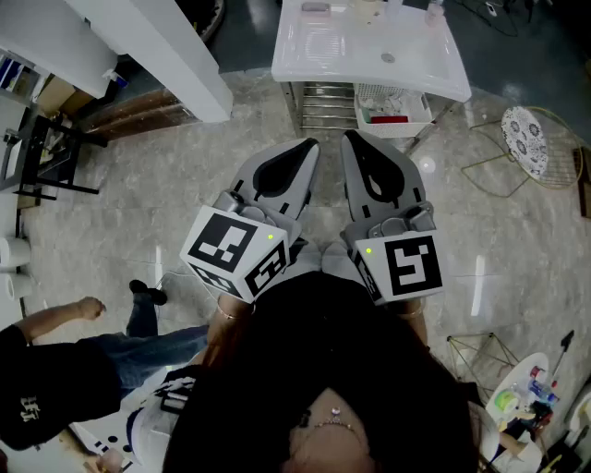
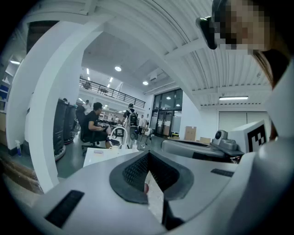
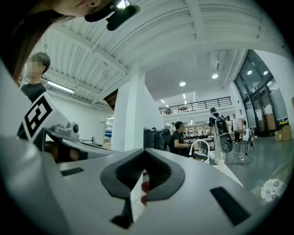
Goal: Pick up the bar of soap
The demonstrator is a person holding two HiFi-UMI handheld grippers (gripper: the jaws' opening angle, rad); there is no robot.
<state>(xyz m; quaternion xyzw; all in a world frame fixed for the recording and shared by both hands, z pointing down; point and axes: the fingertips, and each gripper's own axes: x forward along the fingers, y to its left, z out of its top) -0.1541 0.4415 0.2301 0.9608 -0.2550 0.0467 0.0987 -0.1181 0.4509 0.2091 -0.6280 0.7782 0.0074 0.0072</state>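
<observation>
- Plainly, the pick-up has not begun. The small, pale pinkish bar of soap [image 1: 316, 8] lies untouched at the far back of the white moulded washbasin top [image 1: 434, 74], well ahead of both grippers.
- The grey two-jaw left gripper [image 1: 300, 152] is held in close to the person's chest. It points about level toward the basin, its jaws pressed together with nothing between them.
- The grey two-jaw right gripper [image 1: 358, 146] sits just beside it, also level, with its jaws closed tight and empty.
- In the left gripper view, what looks to be the soap is a small oval ahead and to the left of the jaw tips. It rests on the white top near the curved white tap [image 2: 115, 133].
- By my reckoning every step is left. One gripper has to be carried forward over the basin and its jaws spread. They then have to be set either side of the bar, closed on it and lifted.
- The bar looks small and low-lying and is likely slick, so I'd expect it to need a square, careful grip.
</observation>
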